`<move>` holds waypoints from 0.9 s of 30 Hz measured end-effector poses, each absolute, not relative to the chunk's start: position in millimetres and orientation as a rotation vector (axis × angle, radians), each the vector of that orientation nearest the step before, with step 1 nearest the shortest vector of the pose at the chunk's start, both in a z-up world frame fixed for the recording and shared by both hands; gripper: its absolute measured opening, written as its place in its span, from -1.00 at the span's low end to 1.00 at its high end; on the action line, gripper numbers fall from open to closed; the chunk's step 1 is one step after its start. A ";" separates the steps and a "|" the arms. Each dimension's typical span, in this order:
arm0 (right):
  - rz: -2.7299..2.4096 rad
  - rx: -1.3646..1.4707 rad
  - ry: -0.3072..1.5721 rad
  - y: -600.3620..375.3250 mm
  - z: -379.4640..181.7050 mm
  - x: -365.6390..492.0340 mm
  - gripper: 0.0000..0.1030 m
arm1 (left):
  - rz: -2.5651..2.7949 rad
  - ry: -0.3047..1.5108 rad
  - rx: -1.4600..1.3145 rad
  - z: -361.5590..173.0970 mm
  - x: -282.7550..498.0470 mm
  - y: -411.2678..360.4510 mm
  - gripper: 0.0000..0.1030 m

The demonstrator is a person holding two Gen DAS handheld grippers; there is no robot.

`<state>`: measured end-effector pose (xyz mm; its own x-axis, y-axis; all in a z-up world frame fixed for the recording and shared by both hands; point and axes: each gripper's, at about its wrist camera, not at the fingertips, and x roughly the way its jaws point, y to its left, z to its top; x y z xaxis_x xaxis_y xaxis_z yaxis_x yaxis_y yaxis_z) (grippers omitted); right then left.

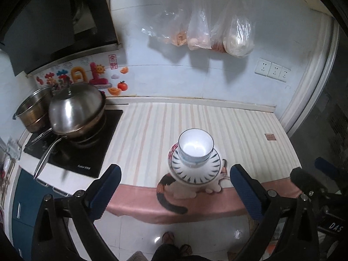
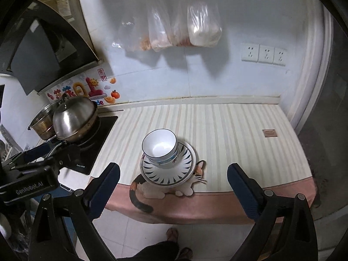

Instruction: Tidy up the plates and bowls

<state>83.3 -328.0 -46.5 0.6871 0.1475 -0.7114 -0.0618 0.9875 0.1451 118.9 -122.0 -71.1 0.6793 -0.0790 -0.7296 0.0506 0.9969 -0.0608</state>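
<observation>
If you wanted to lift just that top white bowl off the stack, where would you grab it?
Grip the white, blue-rimmed bowl by its rim, coming from above. It sits upright and nested in other bowls on the leaf-patterned plates, so only its rim stands clear; one finger inside, one outside.

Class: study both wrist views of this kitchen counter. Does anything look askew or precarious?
Yes: the bowls sit off-centre on the plates, toward the left rim in the right wrist view. The stack stands near the counter's front edge.

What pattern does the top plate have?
White plate with dark radiating dashes around its rim; right wrist view.
</observation>
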 end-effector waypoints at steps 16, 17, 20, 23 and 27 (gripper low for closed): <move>0.063 0.089 0.739 -308.8 -13.5 -1.0 0.97 | -0.036 0.777 0.016 -59.0 52.8 -100.1 0.99; 0.064 0.092 0.736 -306.4 -12.5 -3.7 0.97 | -0.038 0.779 0.015 -59.2 51.4 -97.7 0.99; 0.067 0.092 0.742 -299.8 -11.0 -6.2 0.98 | -0.040 0.781 0.012 -59.6 49.4 -93.3 0.99; 0.069 0.091 0.749 -293.0 -11.8 -7.9 0.98 | -0.038 0.777 0.007 -59.2 47.8 -89.0 0.99; 0.062 0.086 0.750 -286.4 -12.0 -9.6 0.98 | -0.042 0.771 0.001 -59.0 44.2 -82.7 0.99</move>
<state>-9.6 -286.4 -12.0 0.7303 0.0866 -0.6776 -0.0252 0.9947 0.1000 44.2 -82.7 -59.0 0.7164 -0.0374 -0.6967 0.0378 0.9992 -0.0147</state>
